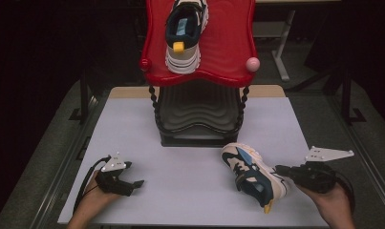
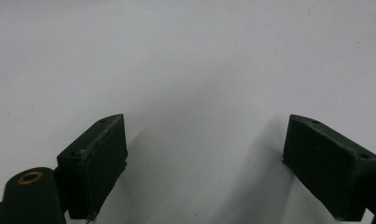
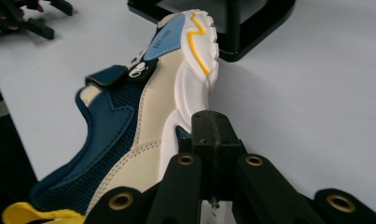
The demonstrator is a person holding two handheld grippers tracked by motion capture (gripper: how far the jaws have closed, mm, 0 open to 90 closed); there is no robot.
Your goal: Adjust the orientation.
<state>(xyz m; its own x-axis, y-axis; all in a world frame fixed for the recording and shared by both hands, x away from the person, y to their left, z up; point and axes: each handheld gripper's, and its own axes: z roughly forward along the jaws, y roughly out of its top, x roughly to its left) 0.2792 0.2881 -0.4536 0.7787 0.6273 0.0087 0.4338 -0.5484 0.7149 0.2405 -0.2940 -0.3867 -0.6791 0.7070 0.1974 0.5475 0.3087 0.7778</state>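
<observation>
A navy, cream and light-blue sneaker (image 1: 251, 172) with a yellow heel tab lies on the white table (image 1: 180, 143), toe toward the rack. My right gripper (image 1: 279, 170) is shut, its joined tips against the white sole at the sneaker's right side. The right gripper view shows those tips (image 3: 214, 128) touching the sole of the sneaker (image 3: 143, 116), with nothing between them. A matching sneaker (image 1: 185, 33) stands on the rack's red top shelf (image 1: 228, 47). My left gripper (image 1: 138, 183) rests open at the near left. Bare table lies between its pads (image 2: 101, 158).
The two-tier rack stands at the table's middle back, with a black lower tray (image 1: 199, 114) and base (image 3: 241, 32). A pink knob (image 1: 252, 64) and a red knob (image 1: 145, 64) sit at the red shelf's front corners. Dark floor surrounds the table.
</observation>
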